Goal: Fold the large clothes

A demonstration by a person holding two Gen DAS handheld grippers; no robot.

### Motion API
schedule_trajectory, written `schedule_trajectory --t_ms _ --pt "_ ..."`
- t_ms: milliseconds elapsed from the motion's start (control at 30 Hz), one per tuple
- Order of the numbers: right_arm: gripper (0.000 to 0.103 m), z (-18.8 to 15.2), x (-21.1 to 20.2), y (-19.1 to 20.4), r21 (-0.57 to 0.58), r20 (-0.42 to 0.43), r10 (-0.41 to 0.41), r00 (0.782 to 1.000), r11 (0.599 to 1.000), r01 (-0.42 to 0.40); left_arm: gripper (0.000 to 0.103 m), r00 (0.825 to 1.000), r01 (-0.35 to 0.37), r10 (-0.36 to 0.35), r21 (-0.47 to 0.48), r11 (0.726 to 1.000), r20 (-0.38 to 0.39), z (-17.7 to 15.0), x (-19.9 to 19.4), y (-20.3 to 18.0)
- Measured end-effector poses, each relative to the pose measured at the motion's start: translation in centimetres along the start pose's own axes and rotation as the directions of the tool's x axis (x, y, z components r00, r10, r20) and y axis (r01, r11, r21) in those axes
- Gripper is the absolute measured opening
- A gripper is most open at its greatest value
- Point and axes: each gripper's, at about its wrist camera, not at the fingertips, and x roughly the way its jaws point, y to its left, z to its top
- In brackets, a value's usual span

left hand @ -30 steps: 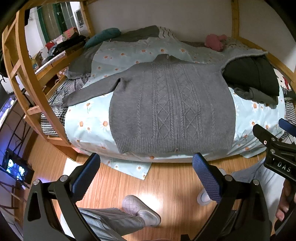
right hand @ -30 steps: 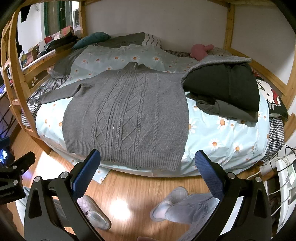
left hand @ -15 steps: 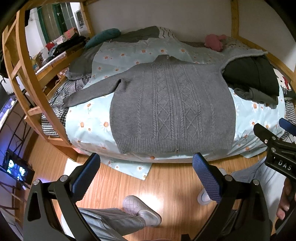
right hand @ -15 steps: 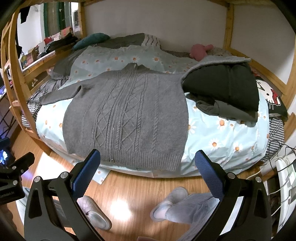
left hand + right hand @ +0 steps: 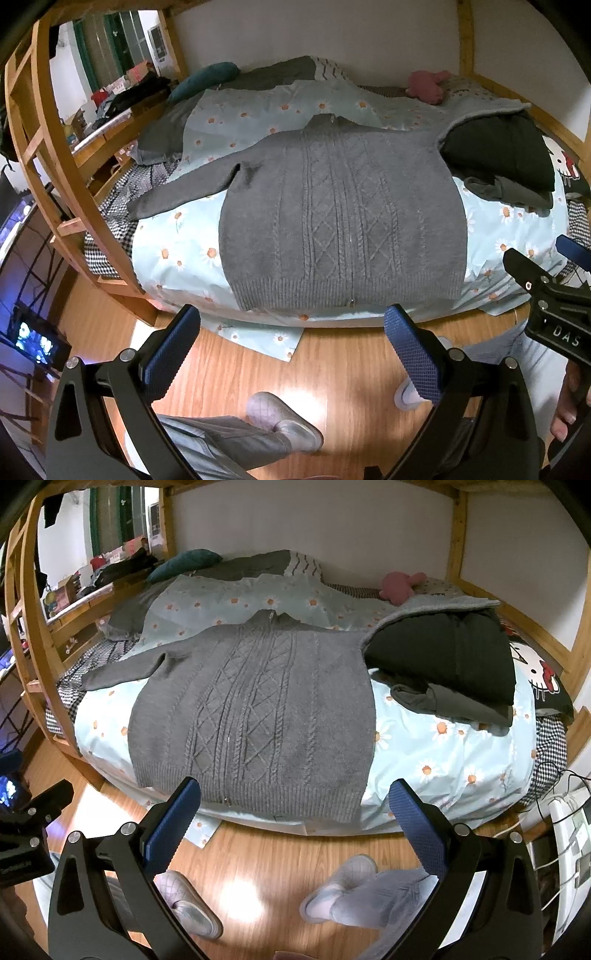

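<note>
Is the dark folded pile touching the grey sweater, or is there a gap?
Touching. In the right wrist view the dark pile lies over the grey sweater at its right shoulder, hiding that sleeve; the left wrist view shows the same overlap.

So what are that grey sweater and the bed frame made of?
The grey cable-knit zip sweater looks like wool or acrylic yarn: matte, with raised cables and a ribbed hem. The honey-coloured bed frame appears to be varnished wood, with visible grain and a slight sheen.
</note>
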Motion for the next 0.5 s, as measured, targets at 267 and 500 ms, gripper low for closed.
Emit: schedule_trajectory --t_ms 267,500 --pt "0.100 -0.2 -0.3 -0.5 -0.001 0.014 -0.021 1.000 1.000 0.021 0.099 1.000 0.006 -0.006 -0.009 1.000 -0.001 0.4 0.2 -0.9" --pt "0.100 -0.6 -0.2 -1.5 0.002 0.007 -0.025 1.000 1.000 0.025 0.099 1.000 0.011 -0.011 -0.013 1.000 -0.015 0.6 0.9 -1.6"
